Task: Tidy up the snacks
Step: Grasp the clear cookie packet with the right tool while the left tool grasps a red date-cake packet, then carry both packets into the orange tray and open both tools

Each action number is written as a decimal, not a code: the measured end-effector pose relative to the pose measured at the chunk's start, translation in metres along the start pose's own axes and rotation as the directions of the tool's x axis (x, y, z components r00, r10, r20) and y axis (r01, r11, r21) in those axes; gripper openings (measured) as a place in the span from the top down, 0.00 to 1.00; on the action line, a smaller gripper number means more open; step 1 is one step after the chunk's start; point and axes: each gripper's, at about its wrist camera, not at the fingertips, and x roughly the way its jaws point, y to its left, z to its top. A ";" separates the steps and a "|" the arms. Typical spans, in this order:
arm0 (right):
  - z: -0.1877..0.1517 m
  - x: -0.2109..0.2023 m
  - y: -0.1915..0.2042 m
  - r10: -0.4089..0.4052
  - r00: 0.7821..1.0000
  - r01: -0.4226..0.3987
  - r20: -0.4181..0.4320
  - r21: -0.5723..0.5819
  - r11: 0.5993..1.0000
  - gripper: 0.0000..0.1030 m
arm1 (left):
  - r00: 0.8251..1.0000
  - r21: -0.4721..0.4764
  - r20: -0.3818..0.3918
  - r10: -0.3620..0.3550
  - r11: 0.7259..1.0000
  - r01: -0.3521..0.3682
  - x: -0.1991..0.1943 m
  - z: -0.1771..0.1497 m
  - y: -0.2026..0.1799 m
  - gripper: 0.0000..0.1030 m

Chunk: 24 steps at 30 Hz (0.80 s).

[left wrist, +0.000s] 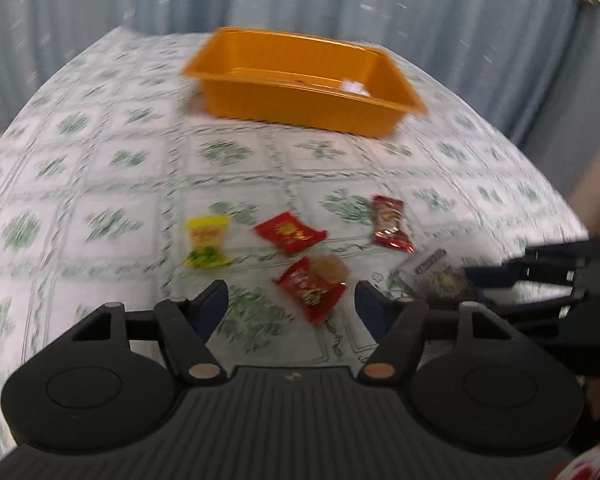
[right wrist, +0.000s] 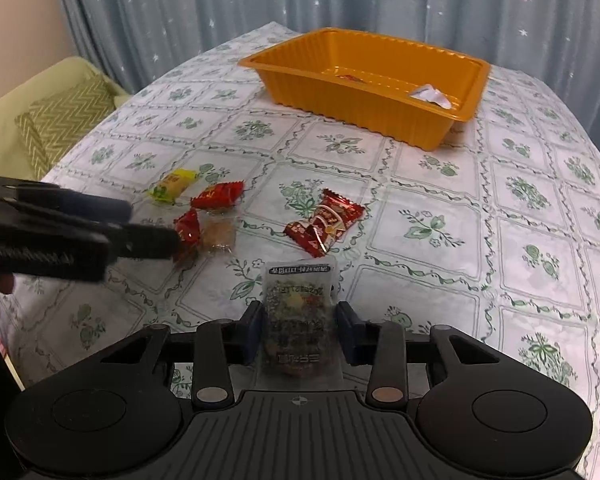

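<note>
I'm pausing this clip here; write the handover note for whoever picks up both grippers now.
Right gripper: straddles the clear packet on the table; pad contact unclear.
Left gripper: open, empty, over the red-and-clear packet.
Orange tray: two wrappers already inside.
On the tablecloth: yellow candy, red candy, dark red packet.
Left: move all five loose snacks into the tray.

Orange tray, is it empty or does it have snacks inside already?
Not empty. The orange tray holds a white wrapper near one end and a bit of red packet; five snacks lie outside on the tablecloth.
</note>
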 end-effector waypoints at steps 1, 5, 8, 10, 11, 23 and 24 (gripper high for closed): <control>-0.001 -0.001 -0.001 -0.001 1.000 0.001 0.002 0.005 1.000 0.62 | 1.000 0.044 -0.004 -0.012 0.999 0.012 0.004 0.001 -0.003 0.37; -0.003 -0.006 -0.004 -0.002 1.000 0.002 0.011 0.046 0.999 0.62 | 0.999 0.200 -0.026 -0.036 0.979 0.041 0.016 0.003 -0.011 0.49; -0.005 -0.008 -0.007 -0.003 1.000 0.002 0.014 0.078 0.997 0.62 | 0.999 0.300 -0.040 -0.032 0.953 0.043 0.023 0.003 -0.014 0.51; -0.006 -0.009 -0.009 -0.006 1.000 0.005 0.015 0.094 0.996 0.62 | 0.998 0.339 -0.048 -0.045 0.939 0.058 0.026 0.004 -0.013 0.51; -0.006 -0.009 -0.010 -0.008 1.000 0.007 0.016 0.099 0.995 0.62 | 0.997 0.359 -0.051 -0.052 0.931 0.067 0.026 0.003 -0.014 0.51; -0.008 -0.012 -0.010 -0.041 0.999 0.037 0.022 0.157 0.987 0.62 | 0.994 0.393 -0.084 -0.073 0.914 0.100 0.027 0.005 -0.018 0.78; -0.008 -0.014 -0.010 -0.046 0.999 0.042 0.023 0.168 0.985 0.62 | 0.995 0.377 -0.082 -0.066 0.922 0.092 0.025 0.004 -0.018 0.78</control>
